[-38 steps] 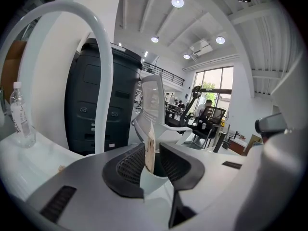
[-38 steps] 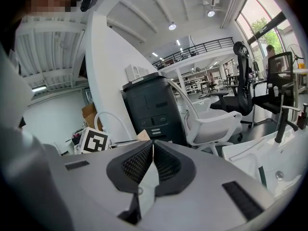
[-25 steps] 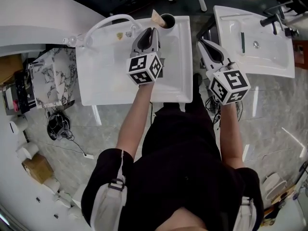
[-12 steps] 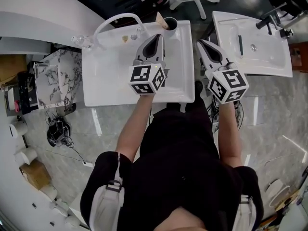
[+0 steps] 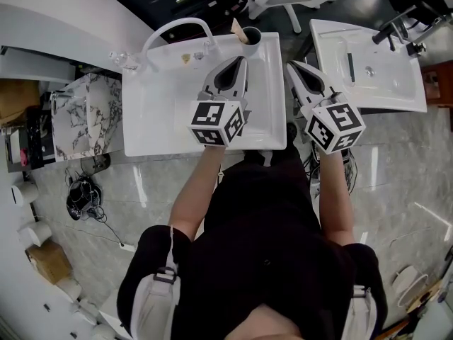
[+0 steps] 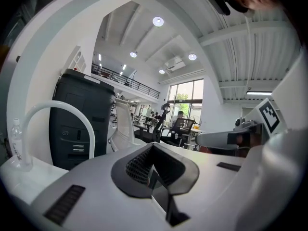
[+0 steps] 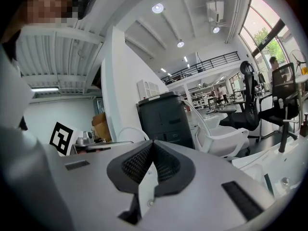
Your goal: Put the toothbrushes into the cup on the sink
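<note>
Progress seems late: the dark round cup (image 5: 250, 34) on the white ceramic sink (image 5: 163, 112) holds a tan piece (image 5: 236, 25), and no loose toothbrush shows. Left tool (image 5: 236, 62) and right tool (image 5: 292, 67) are both closed, empty.

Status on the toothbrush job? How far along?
Done: unclear; a tan piece sticks up at the cup on the sink's far corner, contents hidden. In hand: nothing; left gripper and right gripper are shut, empty. Left: can't tell how many remain.
</note>
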{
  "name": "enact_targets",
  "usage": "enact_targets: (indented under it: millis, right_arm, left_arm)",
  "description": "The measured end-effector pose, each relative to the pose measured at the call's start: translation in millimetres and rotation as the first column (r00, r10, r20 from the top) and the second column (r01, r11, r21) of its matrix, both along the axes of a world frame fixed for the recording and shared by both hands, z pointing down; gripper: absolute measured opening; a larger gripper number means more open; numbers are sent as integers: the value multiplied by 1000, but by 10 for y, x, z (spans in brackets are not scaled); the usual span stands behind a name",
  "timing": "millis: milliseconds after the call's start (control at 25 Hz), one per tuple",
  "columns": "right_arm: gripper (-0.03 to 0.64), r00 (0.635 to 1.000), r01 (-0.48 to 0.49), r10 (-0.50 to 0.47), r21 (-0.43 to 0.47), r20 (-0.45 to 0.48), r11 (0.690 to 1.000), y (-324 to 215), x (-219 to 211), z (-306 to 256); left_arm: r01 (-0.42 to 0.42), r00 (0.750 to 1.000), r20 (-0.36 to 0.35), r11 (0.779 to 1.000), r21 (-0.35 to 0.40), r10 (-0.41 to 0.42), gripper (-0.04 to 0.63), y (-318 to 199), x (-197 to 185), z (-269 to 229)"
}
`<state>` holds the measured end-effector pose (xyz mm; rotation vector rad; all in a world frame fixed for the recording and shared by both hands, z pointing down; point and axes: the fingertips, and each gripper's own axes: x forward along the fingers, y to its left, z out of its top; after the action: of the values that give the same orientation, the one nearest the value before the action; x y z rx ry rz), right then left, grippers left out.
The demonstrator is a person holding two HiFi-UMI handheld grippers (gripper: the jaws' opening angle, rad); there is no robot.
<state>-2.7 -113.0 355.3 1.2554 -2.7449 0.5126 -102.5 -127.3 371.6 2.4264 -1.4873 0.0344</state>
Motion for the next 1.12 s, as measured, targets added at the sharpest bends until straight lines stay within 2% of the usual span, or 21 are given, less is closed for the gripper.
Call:
enact_targets:
  millis: [240, 520, 1120]
  right_arm:
    - [29, 999, 34, -34, 0, -2, 999, 71, -77, 8]
    - [29, 995, 44, -40, 52, -91, 998, 101, -142, 12]
    - [29, 994, 40, -34, 56, -100, 998, 88, -130, 11]
  left_arm:
    - [-32, 999, -1, 999, -21, 32, 14, 109, 73, 60]
    - [-56, 998, 6, 998, -31, 56, 14, 144, 94, 81]
    - [-70, 998, 7, 997, -34, 70, 14, 94, 105, 92]
